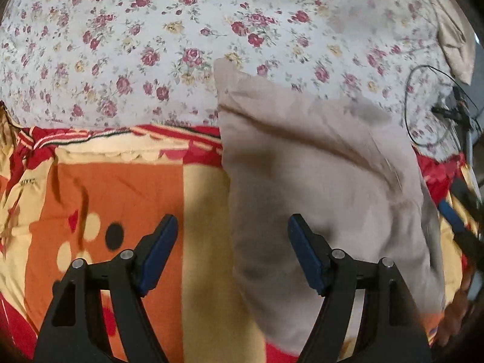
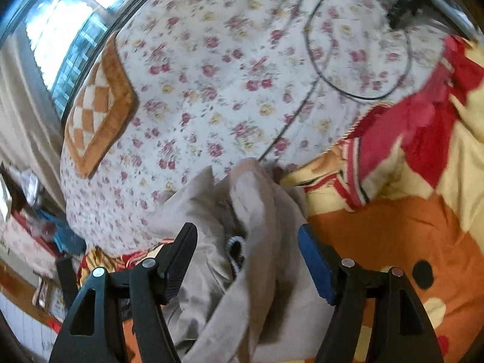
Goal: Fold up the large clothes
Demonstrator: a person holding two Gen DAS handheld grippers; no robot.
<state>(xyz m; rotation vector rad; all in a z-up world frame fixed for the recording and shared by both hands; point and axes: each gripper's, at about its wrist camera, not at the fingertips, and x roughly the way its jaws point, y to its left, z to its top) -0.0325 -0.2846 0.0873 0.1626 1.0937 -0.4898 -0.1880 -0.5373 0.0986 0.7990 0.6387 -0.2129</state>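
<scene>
Tongs, left (image 1: 232, 233) and right (image 2: 248, 242), gape unladen over beige garment (image 1: 317, 166), seemingly folded.

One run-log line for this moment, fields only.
left claw: open, empty | right claw: open, above bunched beige garment | garment: lying on patterned blanket and floral sheet | fold: unfinished

left gripper (image 1: 232, 230): black arms | blue pads | silver screws | right gripper (image 2: 247, 239): same
</scene>
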